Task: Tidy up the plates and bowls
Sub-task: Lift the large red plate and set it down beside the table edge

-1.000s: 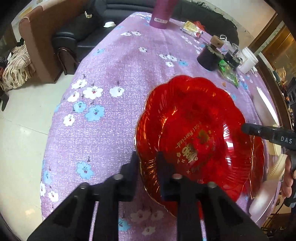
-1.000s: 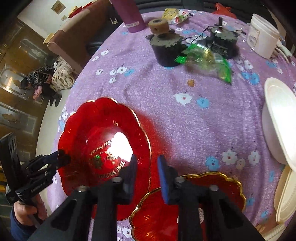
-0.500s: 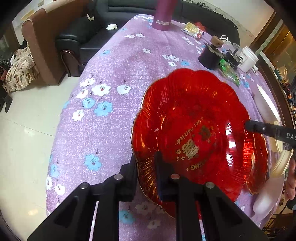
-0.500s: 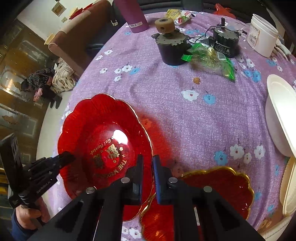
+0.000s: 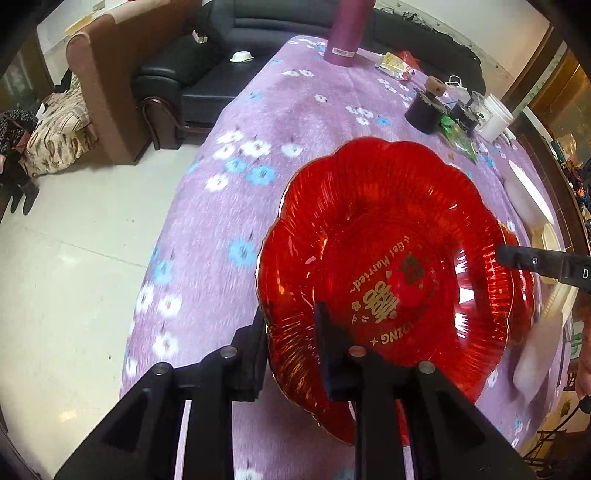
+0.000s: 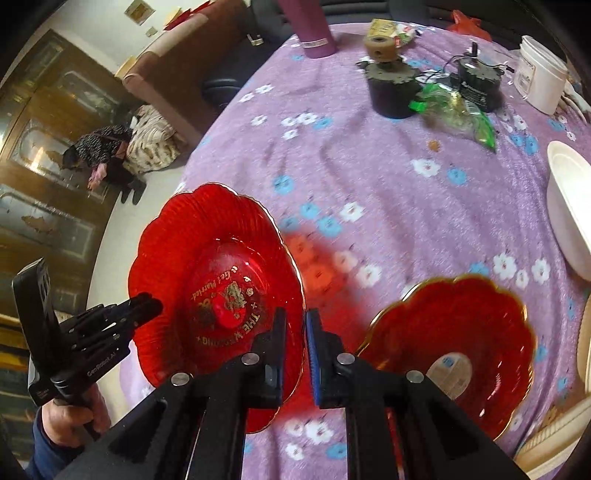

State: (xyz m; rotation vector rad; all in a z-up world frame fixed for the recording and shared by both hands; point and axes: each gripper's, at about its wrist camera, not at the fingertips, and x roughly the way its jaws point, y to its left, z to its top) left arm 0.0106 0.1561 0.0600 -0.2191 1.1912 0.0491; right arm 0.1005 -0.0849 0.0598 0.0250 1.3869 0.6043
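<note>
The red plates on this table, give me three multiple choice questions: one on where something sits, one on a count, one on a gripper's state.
1. The purple bottle stands:
A. at the table's far end
B. on the large red plate
C. on the floor

2. Red plates in the right wrist view:
A. one
B. two
C. four

3. The left gripper is:
A. wide open, holding nothing
B. shut on the large red plate
C. out of view

Answers:
1 A, beyond all the clutter.
2 B, the large one and a smaller red plate.
3 B, its fingers pinch the rim.
</note>
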